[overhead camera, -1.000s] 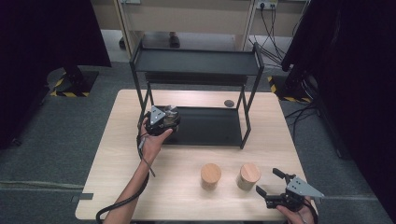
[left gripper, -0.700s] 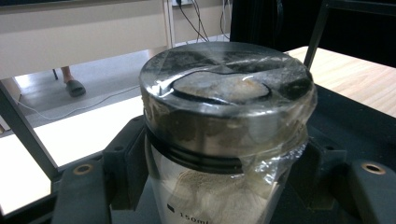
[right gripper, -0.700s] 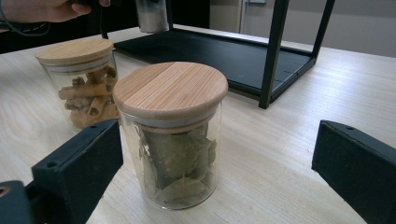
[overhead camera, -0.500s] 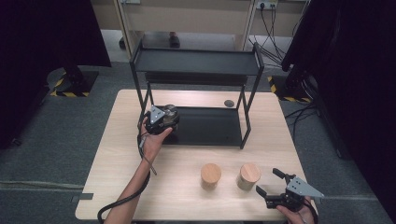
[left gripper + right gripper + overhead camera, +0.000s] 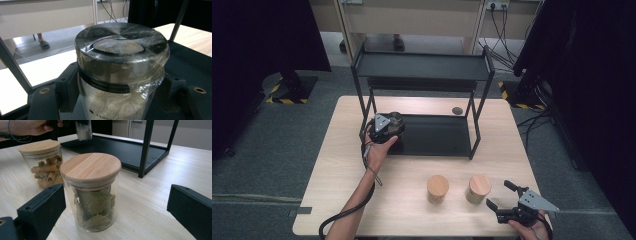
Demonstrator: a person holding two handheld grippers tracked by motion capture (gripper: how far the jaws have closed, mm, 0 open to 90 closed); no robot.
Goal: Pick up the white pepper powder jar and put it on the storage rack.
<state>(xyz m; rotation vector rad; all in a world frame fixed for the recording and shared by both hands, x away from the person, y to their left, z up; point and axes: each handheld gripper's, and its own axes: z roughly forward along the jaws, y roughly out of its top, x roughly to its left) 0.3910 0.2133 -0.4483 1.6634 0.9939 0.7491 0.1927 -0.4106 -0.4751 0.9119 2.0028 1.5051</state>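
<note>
A glass jar with a dark lid [image 5: 120, 62] and film wrapped over its top sits between the jaws of my left gripper [image 5: 121, 86], which is shut on it. In the high view this jar [image 5: 396, 119] is at the left end of the rack's lower tray [image 5: 437, 135]; whether it rests there or hangs, I cannot tell. Near the table's front right, my right gripper [image 5: 498, 194] is open. Just ahead of its jaws stands a wooden-lidded jar of dried leaves [image 5: 91, 192]. A second wooden-lidded jar with cinnamon sticks [image 5: 41, 163] stands beside it.
A black two-tier metal rack [image 5: 422, 65] stands at the back of the light wooden table [image 5: 342, 150]. Its front right post [image 5: 145, 147] rises close behind the leaf jar. A small dark disc [image 5: 457, 110] lies near the rack's back right leg.
</note>
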